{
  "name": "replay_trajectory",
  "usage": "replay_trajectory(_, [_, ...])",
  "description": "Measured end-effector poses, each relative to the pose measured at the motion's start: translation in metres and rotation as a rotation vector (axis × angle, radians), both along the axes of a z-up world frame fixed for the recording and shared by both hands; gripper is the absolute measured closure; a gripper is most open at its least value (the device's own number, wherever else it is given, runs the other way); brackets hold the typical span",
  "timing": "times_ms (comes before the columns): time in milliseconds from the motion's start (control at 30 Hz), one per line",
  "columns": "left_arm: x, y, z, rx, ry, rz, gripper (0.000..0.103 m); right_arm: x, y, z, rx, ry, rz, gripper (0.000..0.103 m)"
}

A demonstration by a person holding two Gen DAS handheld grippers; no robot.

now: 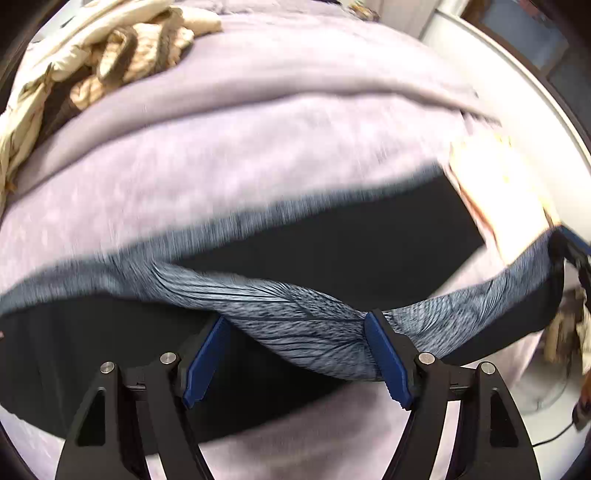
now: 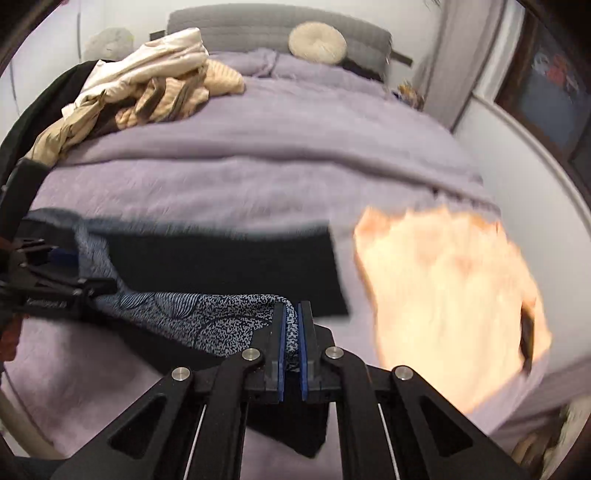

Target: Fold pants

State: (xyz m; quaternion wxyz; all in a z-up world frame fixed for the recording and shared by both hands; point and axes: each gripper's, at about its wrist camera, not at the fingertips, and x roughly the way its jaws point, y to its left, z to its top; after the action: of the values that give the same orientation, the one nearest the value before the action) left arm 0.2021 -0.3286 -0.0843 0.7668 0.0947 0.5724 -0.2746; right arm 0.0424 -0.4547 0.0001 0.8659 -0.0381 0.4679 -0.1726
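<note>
Left gripper [image 1: 295, 354] sits with its blue pads spread wide apart, and the patterned band of the pants [image 1: 288, 314] runs across the gap, lying against the right-hand pad [image 1: 388, 363] while the other pad [image 1: 207, 360] stands clear of the cloth, so nothing is pinched there; right gripper [image 2: 291, 332], by contrast, is clamped tight, its two blue pads nearly meeting with a fold of that same speckled blue-and-white fabric squeezed between them; from the right wrist view the band stretches leftward from the clamp toward the left gripper, seen dark at the far left edge; from the left wrist view the same band sweeps up to the right, where the right gripper [image 1: 570, 251] shows at the frame's edge; the black body of the pants [image 2: 221, 266] lies spread flat on the lavender bedspread [image 2: 258, 166], part of it hanging beneath the raised band; both views are streaked with motion blur; a bright orange-cream cloth [image 2: 443, 295], blurred and overexposed, lies just right of the pants near the bed's edge; up at the far left a heap of beige and cream clothes [image 2: 155, 85] is piled on the bed; a round cream cushion [image 2: 317, 42] rests against the grey headboard [image 2: 258, 20].
</note>
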Motion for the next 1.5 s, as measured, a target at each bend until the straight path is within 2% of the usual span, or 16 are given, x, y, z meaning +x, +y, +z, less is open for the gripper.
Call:
replay_trajectory(67, [0.017, -0.007, 0.007, 0.006, -0.033, 0.031, 0.027, 0.029, -0.016, 0.01, -0.015, -0.009, 0.031, 0.097])
replay_trajectory(167, [0.042, -0.011, 0.016, 0.011, -0.076, 0.107, 0.027, 0.081, -0.061, 0.003, 0.054, 0.017, 0.025, 0.097])
replay_trajectory(267, [0.052, 0.0, 0.014, 0.028, -0.091, 0.172, 0.027, 0.108, -0.096, -0.033, 0.181, 0.085, 0.007, 0.096])
replay_trajectory(333, [0.053, 0.01, 0.002, 0.072, -0.078, 0.2, 0.027, 0.124, -0.117, -0.067, 0.267, 0.19, -0.007, 0.095])
replay_trajectory(400, [0.049, 0.018, -0.013, 0.121, -0.058, 0.216, 0.027, 0.125, -0.132, -0.084, 0.297, 0.218, -0.062, 0.088])
replay_trajectory(533, [0.036, 0.034, -0.042, 0.186, 0.0, 0.247, 0.027, 0.088, -0.155, -0.076, 0.442, 0.119, -0.166, 0.067])
replay_trajectory(633, [0.031, 0.034, -0.056, 0.21, 0.028, 0.249, 0.027, 0.057, -0.153, -0.083, 0.542, 0.121, -0.179, 0.065])
replay_trajectory(733, [0.031, 0.026, -0.06, 0.214, 0.019, 0.24, 0.027, 0.053, -0.152, -0.097, 0.487, 0.142, -0.189, 0.065])
replay_trajectory(867, [0.035, 0.018, -0.062, 0.207, 0.004, 0.244, 0.027, 0.082, -0.167, -0.113, 0.573, 0.121, -0.192, 0.064])
replay_trajectory(933, [0.035, 0.018, -0.061, 0.202, 0.015, 0.261, 0.027, 0.099, -0.166, -0.125, 0.622, 0.184, -0.182, 0.082])
replay_trajectory(1067, [0.035, 0.019, -0.053, 0.178, -0.023, 0.281, 0.027, 0.104, -0.147, -0.097, 0.541, 0.111, -0.053, 0.086])
replay_trajectory(1233, [0.06, 0.012, -0.079, 0.243, -0.056, 0.332, 0.027, 0.122, -0.166, -0.112, 0.552, 0.112, -0.121, 0.086])
replay_trajectory(1300, [0.07, 0.014, -0.086, 0.261, -0.051, 0.352, 0.017, 0.128, -0.166, -0.132, 0.521, 0.18, -0.123, 0.08])
replay_trajectory(1333, [0.072, 0.018, -0.084, 0.252, -0.038, 0.351, 0.018, 0.127, -0.165, -0.135, 0.502, 0.192, -0.127, 0.066])
replay_trajectory(1400, [0.07, 0.027, -0.072, 0.246, -0.045, 0.339, 0.018, 0.119, -0.165, -0.125, 0.461, 0.172, -0.178, 0.051])
replay_trajectory(1500, [0.075, 0.044, -0.059, 0.248, -0.083, 0.336, 0.018, 0.098, -0.164, -0.097, 0.464, 0.082, -0.209, 0.051])
